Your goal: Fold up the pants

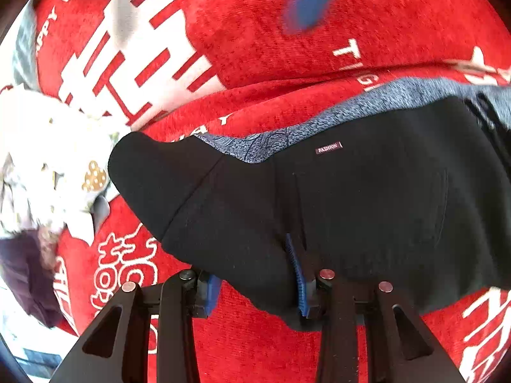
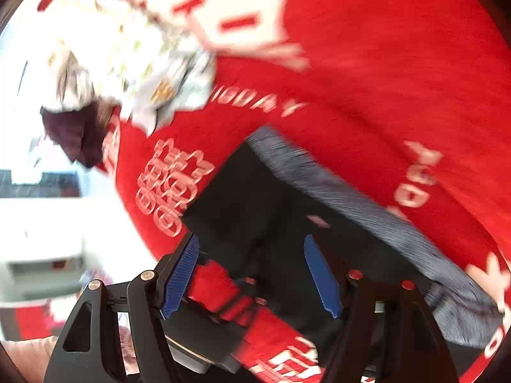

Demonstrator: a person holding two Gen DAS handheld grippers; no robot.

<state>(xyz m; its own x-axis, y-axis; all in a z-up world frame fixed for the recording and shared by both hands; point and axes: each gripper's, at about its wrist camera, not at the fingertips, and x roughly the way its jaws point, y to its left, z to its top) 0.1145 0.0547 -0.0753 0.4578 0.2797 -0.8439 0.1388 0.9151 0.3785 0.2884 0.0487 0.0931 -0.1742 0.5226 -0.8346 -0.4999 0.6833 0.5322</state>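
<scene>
Across a red blanket with white lettering lie black pants, grey lining showing. Left claw pinches a bunched fold of them, apparently to carry it over. Right claw hovers above, jaws apart and empty. A heap of pale clothes sits nearby, clear of the fold.

Two wrist fisheyes, close and steeply downward, both over black pants on red blanket

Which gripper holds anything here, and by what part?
The left gripper pinches a fold of the black pants at their near edge. The right gripper is open and holds nothing.
</scene>
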